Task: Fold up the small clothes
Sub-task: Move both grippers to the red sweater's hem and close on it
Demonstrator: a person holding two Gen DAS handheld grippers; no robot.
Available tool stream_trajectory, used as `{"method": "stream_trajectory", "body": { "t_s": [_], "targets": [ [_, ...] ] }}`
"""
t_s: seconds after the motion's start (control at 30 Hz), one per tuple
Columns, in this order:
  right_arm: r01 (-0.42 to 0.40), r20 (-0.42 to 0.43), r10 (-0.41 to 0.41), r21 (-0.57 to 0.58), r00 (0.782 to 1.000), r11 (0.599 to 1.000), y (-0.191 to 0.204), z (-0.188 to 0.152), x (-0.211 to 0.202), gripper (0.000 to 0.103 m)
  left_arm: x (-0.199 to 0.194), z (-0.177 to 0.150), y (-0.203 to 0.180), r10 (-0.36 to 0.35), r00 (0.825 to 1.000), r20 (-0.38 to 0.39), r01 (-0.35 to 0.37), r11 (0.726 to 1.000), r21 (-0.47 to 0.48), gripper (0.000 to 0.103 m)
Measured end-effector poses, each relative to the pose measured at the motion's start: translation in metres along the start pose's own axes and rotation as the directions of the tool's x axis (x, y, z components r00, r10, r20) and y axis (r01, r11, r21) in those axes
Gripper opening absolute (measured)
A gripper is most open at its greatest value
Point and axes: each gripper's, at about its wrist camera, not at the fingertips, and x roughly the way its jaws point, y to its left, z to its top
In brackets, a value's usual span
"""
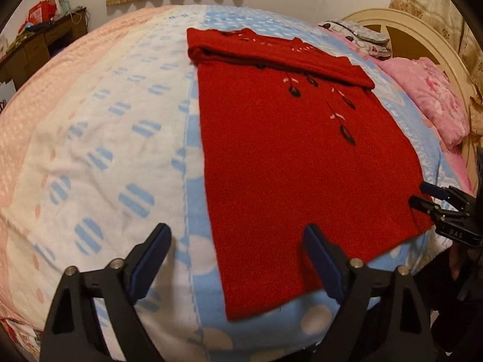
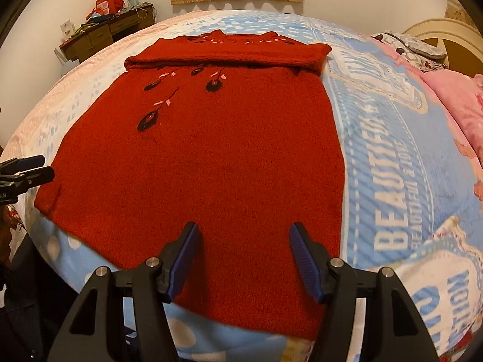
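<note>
A red knit sweater (image 1: 286, 166) (image 2: 211, 157) with black and pink embroidered flowers lies flat on the bed. Its sleeves are folded across the top. My left gripper (image 1: 237, 232) stands open low over the hem, with the sweater's left edge between its blue fingertips and nothing pinched. It also shows at the left rim of the right wrist view, where the left gripper (image 2: 36, 167) is beside the hem's left corner. My right gripper (image 2: 245, 229) is open just above the hem near its right side, holding nothing. In the left wrist view the right gripper (image 1: 422, 196) sits at the hem's right corner.
The bed cover (image 1: 105, 150) (image 2: 392, 166) is blue and white with printed words. Pink blankets (image 1: 434, 102) and a cream headboard (image 1: 422, 39) lie to the right. A cluttered wooden desk (image 2: 102, 30) stands at the far left wall, and the bed's near edge drops off below the hem.
</note>
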Motion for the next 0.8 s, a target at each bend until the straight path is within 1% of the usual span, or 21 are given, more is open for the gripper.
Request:
{"method": "stream_trajectory", "body": {
  "t_s": [0.07,0.13,0.2,0.27,0.37,0.53,0.57,0.6,0.63,0.7,0.8],
  "targets": [
    [-0.002,0.006,0.002,0.005,1.0,1.0,-0.001,-0.003,-0.003,0.063,-0.001,-0.003,0.005,-0.026,1.0,-0.006,0.025,0.999,-0.023,0.085],
    [-0.007,0.009,0.007,0.009,1.0,1.0,0.0,-0.006,-0.005,0.063,-0.002,-0.008,0.009,-0.052,0.999,-0.014,0.051,0.998,-0.045,0.078],
    [-0.009,0.013,0.009,0.009,1.0,1.0,0.001,-0.008,-0.006,0.063,-0.003,-0.013,0.012,-0.069,0.997,-0.019,0.068,0.996,-0.06,0.077],
    [-0.014,0.015,0.014,0.01,1.0,1.0,0.001,-0.01,-0.006,0.063,-0.006,-0.017,0.011,-0.071,0.997,-0.018,0.07,0.996,-0.057,0.076],
    [-0.021,0.018,0.021,0.017,1.0,1.0,0.001,-0.013,-0.006,0.063,-0.008,-0.023,0.01,-0.103,0.994,-0.025,0.101,0.992,-0.071,0.075],
    [-0.026,0.028,0.025,0.025,0.999,0.999,0.001,-0.018,-0.006,0.063,-0.007,-0.025,0.008,-0.099,0.995,-0.02,0.097,0.992,-0.075,0.071],
    [-0.027,0.03,0.026,0.025,0.999,0.999,0.0,-0.019,-0.006,0.063,-0.007,-0.025,0.007,-0.096,0.995,-0.018,0.094,0.993,-0.074,0.068],
    [-0.029,0.031,0.028,0.027,0.999,0.999,0.0,-0.019,-0.006,0.063,-0.007,-0.025,0.006,-0.104,0.995,-0.014,0.102,0.992,-0.073,0.063],
    [-0.031,0.032,0.03,0.028,0.999,0.999,0.0,-0.019,-0.007,0.063,-0.006,-0.025,0.004,-0.114,0.993,-0.021,0.112,0.991,-0.072,0.061],
    [-0.033,0.038,0.032,0.034,0.999,0.999,-0.002,-0.02,-0.008,0.063,-0.005,-0.026,0.0,-0.112,0.993,-0.02,0.111,0.992,-0.066,0.061],
    [-0.034,0.045,0.032,0.046,0.998,0.998,-0.006,-0.021,-0.011,0.063,-0.002,-0.028,-0.006,-0.085,0.996,-0.016,0.085,0.996,-0.039,0.061]
  ]
}}
